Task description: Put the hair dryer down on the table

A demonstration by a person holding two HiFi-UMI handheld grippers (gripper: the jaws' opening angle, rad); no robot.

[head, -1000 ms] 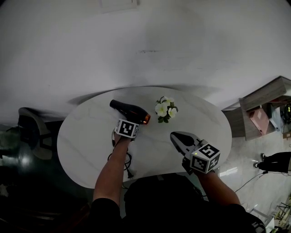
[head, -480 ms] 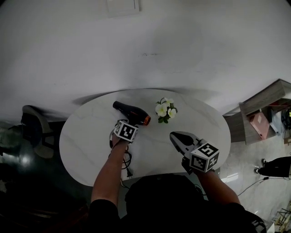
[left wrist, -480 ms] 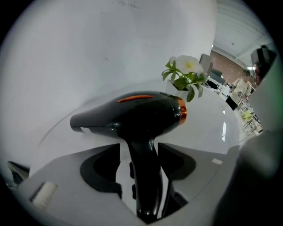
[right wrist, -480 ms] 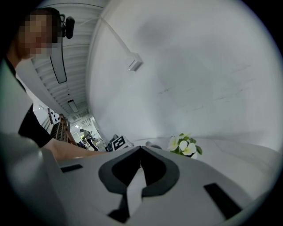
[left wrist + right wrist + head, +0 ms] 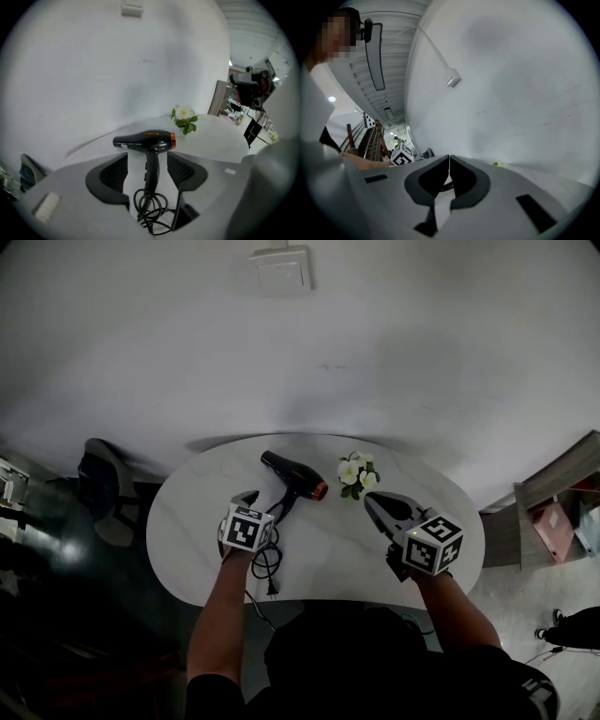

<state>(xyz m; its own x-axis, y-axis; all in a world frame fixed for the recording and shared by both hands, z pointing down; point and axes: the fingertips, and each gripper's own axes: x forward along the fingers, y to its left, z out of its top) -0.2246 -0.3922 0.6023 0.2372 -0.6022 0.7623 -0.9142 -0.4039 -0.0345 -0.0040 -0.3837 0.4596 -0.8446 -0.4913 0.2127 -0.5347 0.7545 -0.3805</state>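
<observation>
The black hair dryer (image 5: 296, 476) with an orange nozzle ring lies on its side on the white oval table (image 5: 192, 540). Its handle points toward me and its cord (image 5: 266, 564) coils toward the front edge. My left gripper (image 5: 247, 500) hovers just left of the handle, jaws wide open and touching nothing. In the left gripper view the hair dryer (image 5: 145, 140) lies beyond the left gripper (image 5: 147, 160), with the coiled cord (image 5: 151, 211) below. My right gripper (image 5: 381, 506) stays at the right of the table. Seen in its own view, the right gripper (image 5: 449, 161) is shut and empty.
A small bunch of white flowers (image 5: 356, 472) stands just right of the dryer's nozzle. A dark chair (image 5: 101, 504) stands off the table's left end, and wooden shelving (image 5: 555, 512) at the right. A wall plate (image 5: 281, 268) sits on the wall behind.
My left gripper has opened, let go of the hair dryer and drawn back toward me and to the left. The dryer now rests alone on the table. The right gripper has kept its place.
</observation>
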